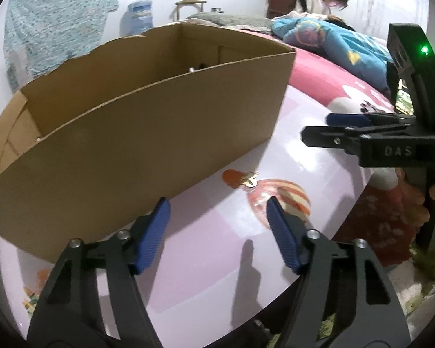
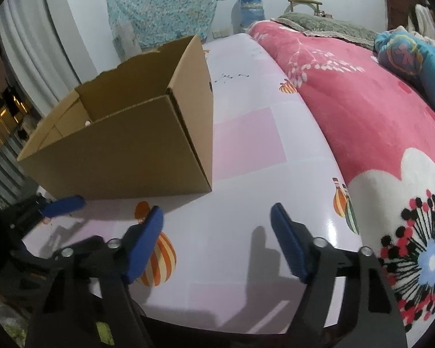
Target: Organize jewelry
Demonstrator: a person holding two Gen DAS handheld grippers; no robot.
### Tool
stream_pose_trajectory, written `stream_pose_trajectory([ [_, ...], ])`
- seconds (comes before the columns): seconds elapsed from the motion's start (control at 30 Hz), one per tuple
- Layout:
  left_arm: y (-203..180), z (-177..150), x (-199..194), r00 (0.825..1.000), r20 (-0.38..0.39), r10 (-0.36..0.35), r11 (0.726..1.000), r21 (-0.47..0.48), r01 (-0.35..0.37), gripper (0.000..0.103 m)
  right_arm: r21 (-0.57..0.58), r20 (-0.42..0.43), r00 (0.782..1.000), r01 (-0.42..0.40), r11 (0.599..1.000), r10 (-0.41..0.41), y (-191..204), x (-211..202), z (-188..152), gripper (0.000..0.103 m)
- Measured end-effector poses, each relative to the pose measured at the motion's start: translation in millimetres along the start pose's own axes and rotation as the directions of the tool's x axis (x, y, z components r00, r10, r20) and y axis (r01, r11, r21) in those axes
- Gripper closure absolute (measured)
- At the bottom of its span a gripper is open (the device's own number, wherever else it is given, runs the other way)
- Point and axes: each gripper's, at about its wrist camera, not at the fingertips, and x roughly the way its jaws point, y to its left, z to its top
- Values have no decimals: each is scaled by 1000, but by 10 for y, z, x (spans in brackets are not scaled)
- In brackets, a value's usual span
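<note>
Item: cardboard box, open-topped, standing on the table toward its left side. Its interior is mostly hidden by the near wall; a small pale and dark shape shows over the wall in the left wrist view, too small to identify.

Item: gold jewelry piece, small, lying flat on the table just beside the box's near wall, partly over an orange balloon print. Type not discernible; possibly an earring or clip. In the right wrist view it cannot be made out.

Item: left gripper, jaws apart, nothing between them, hovering above the table short of the gold piece.

Item: right gripper, jaws apart and empty, over bare table near the edge that meets the pink blanket.

Status: judged at an early or middle stage. At least one piece lies outside the box, ungrasped; what the box already contains cannot be determined.

Obscured: table's near edge cut off by gripper bodies; a person sits far behind on the bed.
</note>
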Motion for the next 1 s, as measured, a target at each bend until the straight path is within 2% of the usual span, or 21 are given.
stream_pose_trajectory([
  [0.23, -92, 51, 150, 999, 5, -50, 999, 14, 50, 59, 27, 3, 1000, -19, 999, 19, -34, 45, -3, 46],
  [0.4, -105, 148, 242, 997, 3, -72, 997, 20, 71, 70, 31, -6, 1000, -23, 999, 23, -20, 71, -13, 47],
  [0.53, -174, 178, 297, 995, -11, -103, 993, 48, 104, 70, 42, -11, 1000, -26, 999, 27, -37, 84, -15, 47],
  [0.67, -225, 175, 377, 994, -35, -100, 992, 68, 103, 77, 46, -13, 1000, -27, 999, 28, -46, 104, -23, 47],
  [1.0, -242, 196, 534, 995, -61, -78, 992, 94, 84, 78, 59, -16, 999, -36, 998, 37, -71, 119, -28, 47],
])
